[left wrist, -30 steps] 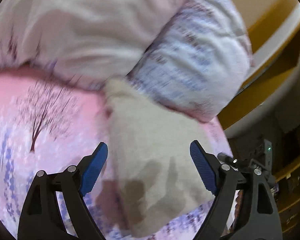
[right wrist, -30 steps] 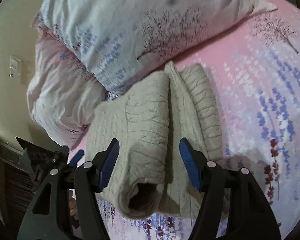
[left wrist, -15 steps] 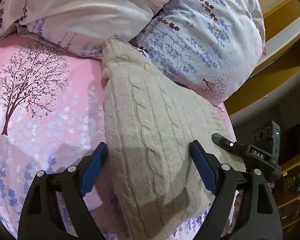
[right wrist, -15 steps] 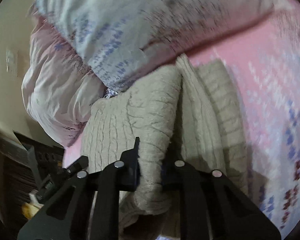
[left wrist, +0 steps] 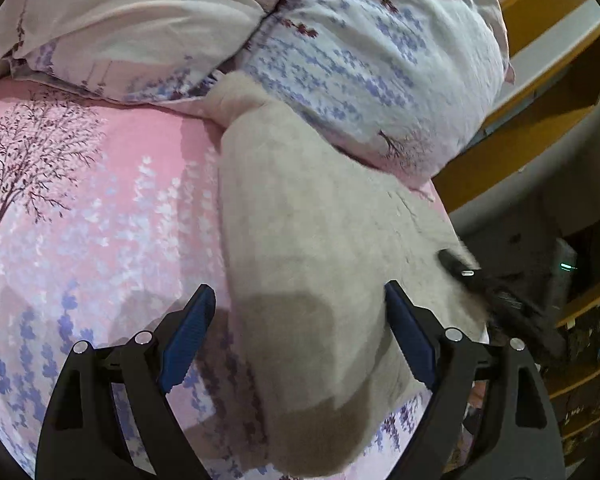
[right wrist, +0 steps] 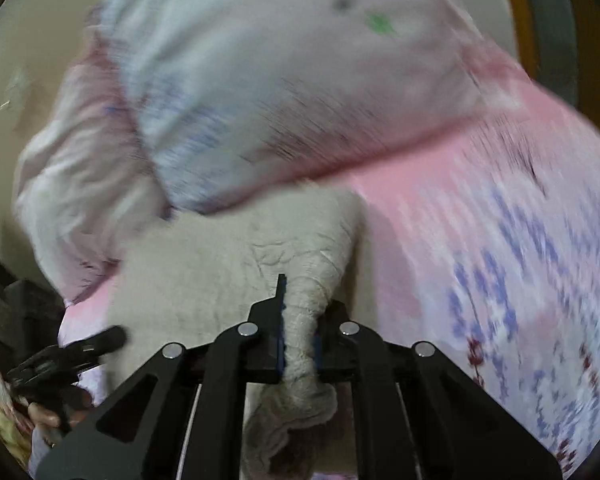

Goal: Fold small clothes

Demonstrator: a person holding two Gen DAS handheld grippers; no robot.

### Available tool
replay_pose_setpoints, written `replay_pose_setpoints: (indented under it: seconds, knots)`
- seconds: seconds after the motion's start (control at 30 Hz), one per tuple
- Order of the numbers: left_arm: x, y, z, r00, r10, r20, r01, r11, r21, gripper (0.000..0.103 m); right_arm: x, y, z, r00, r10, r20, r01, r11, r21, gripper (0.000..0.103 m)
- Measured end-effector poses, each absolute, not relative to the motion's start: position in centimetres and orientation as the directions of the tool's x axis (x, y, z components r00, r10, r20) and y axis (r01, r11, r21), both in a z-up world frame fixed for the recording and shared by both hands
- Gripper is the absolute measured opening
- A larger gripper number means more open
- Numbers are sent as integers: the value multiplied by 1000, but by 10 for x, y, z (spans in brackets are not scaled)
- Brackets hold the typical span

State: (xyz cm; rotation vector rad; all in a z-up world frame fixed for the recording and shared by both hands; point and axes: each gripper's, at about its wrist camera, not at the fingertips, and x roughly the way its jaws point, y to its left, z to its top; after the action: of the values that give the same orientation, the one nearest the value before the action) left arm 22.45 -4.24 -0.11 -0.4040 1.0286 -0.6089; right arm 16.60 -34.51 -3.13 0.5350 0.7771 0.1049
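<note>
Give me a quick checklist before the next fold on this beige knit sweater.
1. Right tongs shut on the sweater cuff end: ok.
2. Left tongs open, fingers either side of the sweater: ok.
3. Left tongs gripping fabric: not ok.
4. Sweater clear of the pillow: not ok, its far end is tucked against it.
5. Sweater lying flat on the pink bedsheet: cannot tell, views blurred.

No text, label, brand, number or sign can be read in either view; both are blurred by motion.
</note>
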Motion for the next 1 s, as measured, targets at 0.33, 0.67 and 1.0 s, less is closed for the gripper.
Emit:
replay_pose_setpoints:
  seconds: [0.33, 0.67, 1.0]
  knots:
    - [205, -35, -3, 363, -629, -688, 274, 777, -566, 85, 125, -369, -25, 722, 402, -563, 75, 763, 641, 43]
    - [184, -36, -5, 356, -644, -677, 279, 765, -581, 47, 101, -344, -38, 660, 451, -601, 19, 789, 614, 12]
    - [168, -43, 1, 415, -615, -670, 313, 788, -530, 29, 88, -337, -10, 746, 285, -602, 39, 884, 467, 7]
